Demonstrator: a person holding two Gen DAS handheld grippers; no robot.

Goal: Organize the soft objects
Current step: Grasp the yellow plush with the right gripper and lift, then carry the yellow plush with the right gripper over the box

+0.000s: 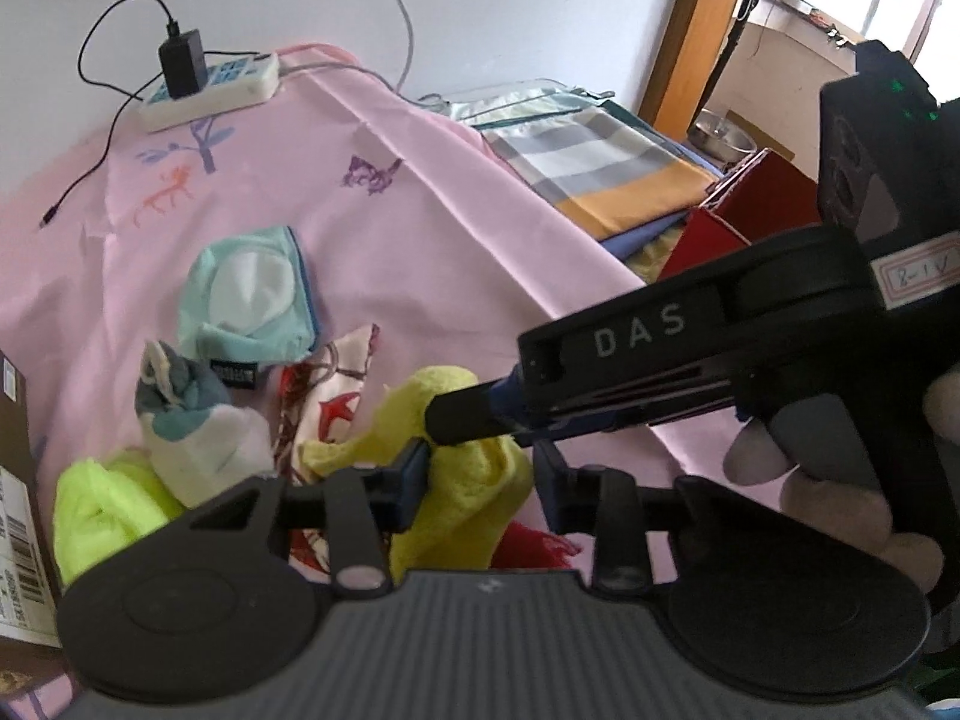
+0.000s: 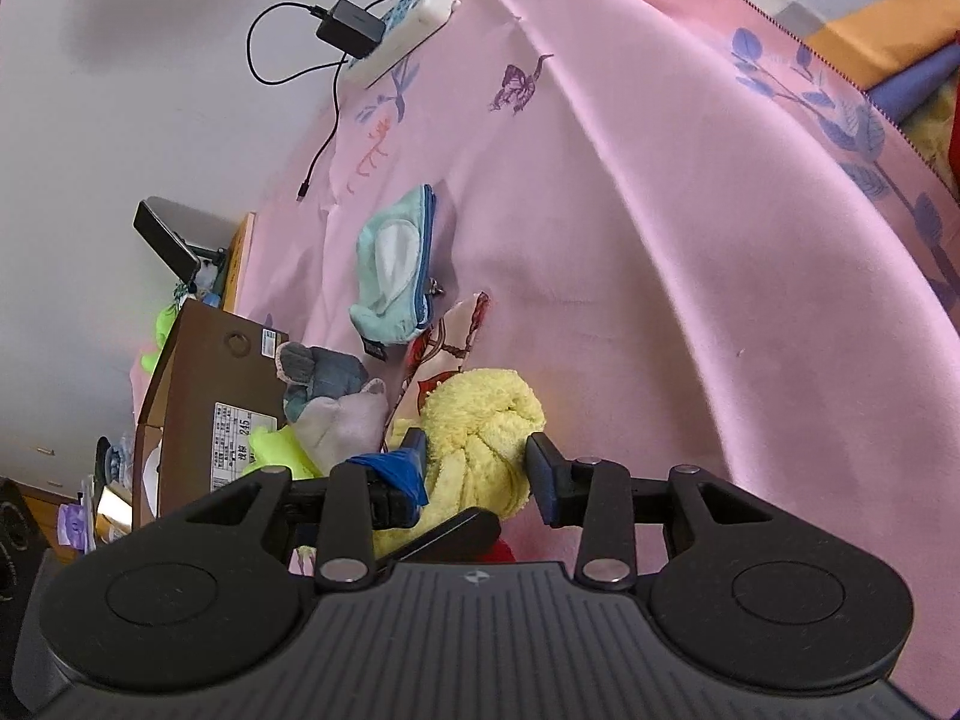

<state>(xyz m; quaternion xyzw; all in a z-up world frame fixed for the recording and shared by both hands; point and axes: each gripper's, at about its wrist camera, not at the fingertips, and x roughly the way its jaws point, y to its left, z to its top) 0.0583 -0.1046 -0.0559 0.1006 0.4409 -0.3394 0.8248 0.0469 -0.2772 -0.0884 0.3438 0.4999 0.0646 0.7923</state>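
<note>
The lower part of the yellow towel (image 1: 462, 480) is disappearing behind the left gripper's (image 1: 480, 471) black body, and the right gripper (image 1: 474, 414) is lying across its top, so whether either set of pads is pressing it cannot be told. A red cloth (image 1: 534, 546) is showing only as a fringe beneath the towel. The cardboard box (image 1: 18, 504) is being cut off by the picture's left edge, its label print too small to read. In the right wrist view, clutter (image 2: 90, 516) beyond the box (image 2: 198, 384) is blurring into unreadable shapes.
</note>
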